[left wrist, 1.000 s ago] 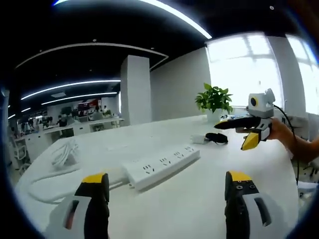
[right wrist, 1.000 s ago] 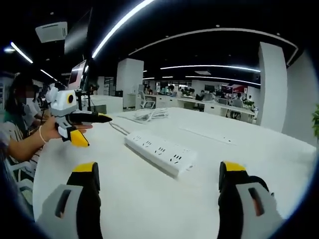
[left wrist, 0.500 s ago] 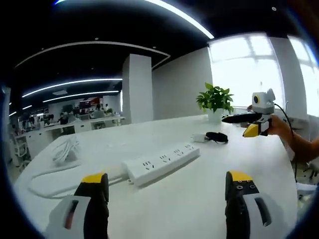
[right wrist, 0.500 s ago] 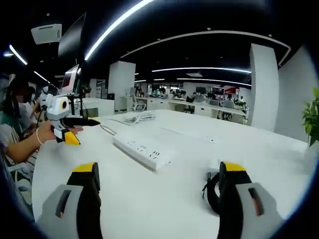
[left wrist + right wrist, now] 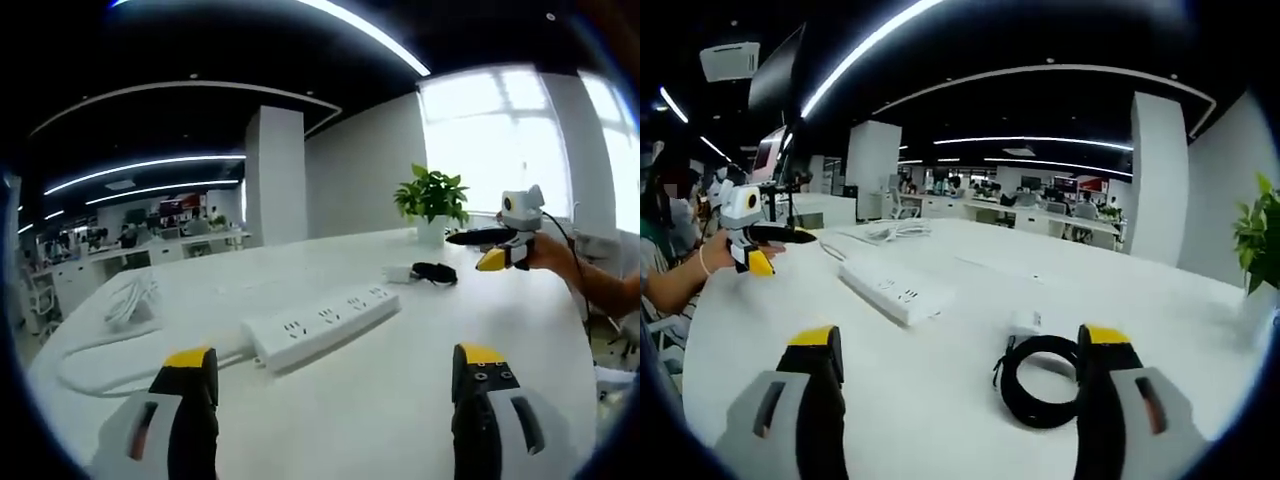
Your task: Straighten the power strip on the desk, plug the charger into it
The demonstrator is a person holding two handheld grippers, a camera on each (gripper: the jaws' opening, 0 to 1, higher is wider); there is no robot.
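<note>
Left claw (image 5: 335, 395): wide open, nothing inside, up over the white bench (image 5: 400, 400). Just ahead on the bench, the white power strip (image 5: 318, 325), lying slanted, not straight yet. Behind it and to the left, a long white cord (image 5: 95, 360) looped into a bundle. Farther off, beyond the strip's far end, the small white charger (image 5: 398, 274) with its black cable (image 5: 433, 272) beside it. Past those, a green plant (image 5: 432, 197) near the window.

Right claw (image 5: 960, 400): wide open too, holding nothing. Close in front, between the two jaws, the black cable coiled in a ring (image 5: 1040, 380) with the white charger (image 5: 1026, 322) touching it. Farther away, the power strip (image 5: 896, 290), well apart from the charger.

Looks like nothing done so far. Strip untouched and crooked. Charger not picked up, not plugged in. Left to do: turn the strip straight, grab the charger, push it into a hole on the strip.
</note>
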